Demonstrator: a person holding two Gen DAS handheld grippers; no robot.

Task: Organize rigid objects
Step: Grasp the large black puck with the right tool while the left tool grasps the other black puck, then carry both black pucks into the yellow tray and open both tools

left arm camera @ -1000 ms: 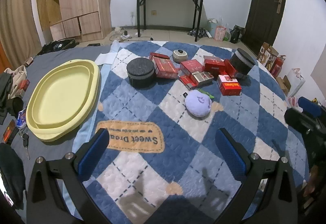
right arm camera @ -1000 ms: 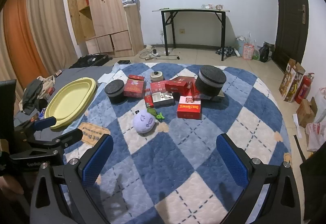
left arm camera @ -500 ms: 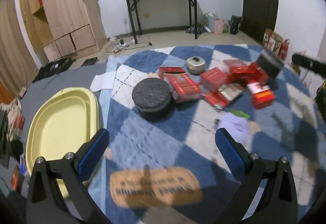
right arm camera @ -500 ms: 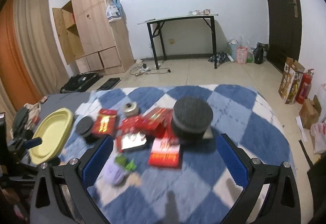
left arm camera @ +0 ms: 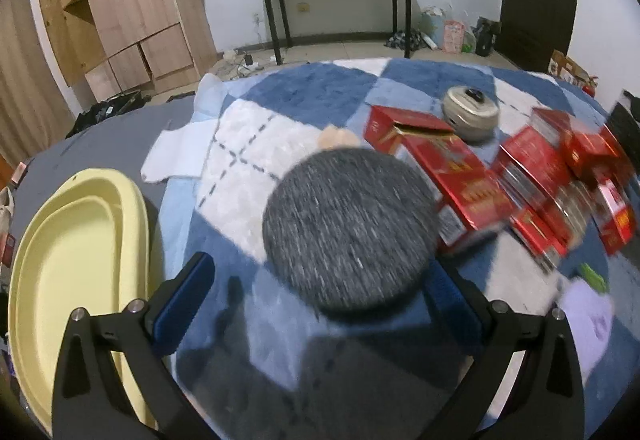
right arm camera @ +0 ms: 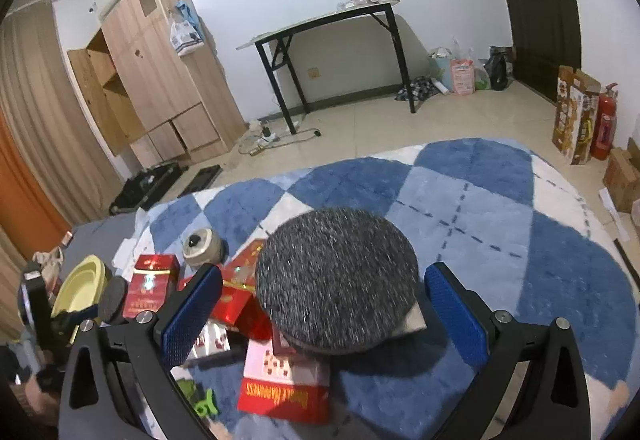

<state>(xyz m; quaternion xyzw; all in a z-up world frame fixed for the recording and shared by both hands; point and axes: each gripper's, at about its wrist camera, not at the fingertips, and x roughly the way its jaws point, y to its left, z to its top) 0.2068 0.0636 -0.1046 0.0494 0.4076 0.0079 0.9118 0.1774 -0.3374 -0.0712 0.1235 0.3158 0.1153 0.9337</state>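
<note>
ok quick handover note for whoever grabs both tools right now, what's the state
Left tool: open, fingers either side of a dark round tin, not clamped.
Right tool: open, straddling a second dark round tin that sits on the pile of red boxes.
More red boxes and a small metal tin lie on the blue checked blanket.
The yellow tray, to the left, holds nothing visible.
Done: nothing sorted that I can see.
Left: close on each round tin, probably move them to the tray, then the boxes.
</note>
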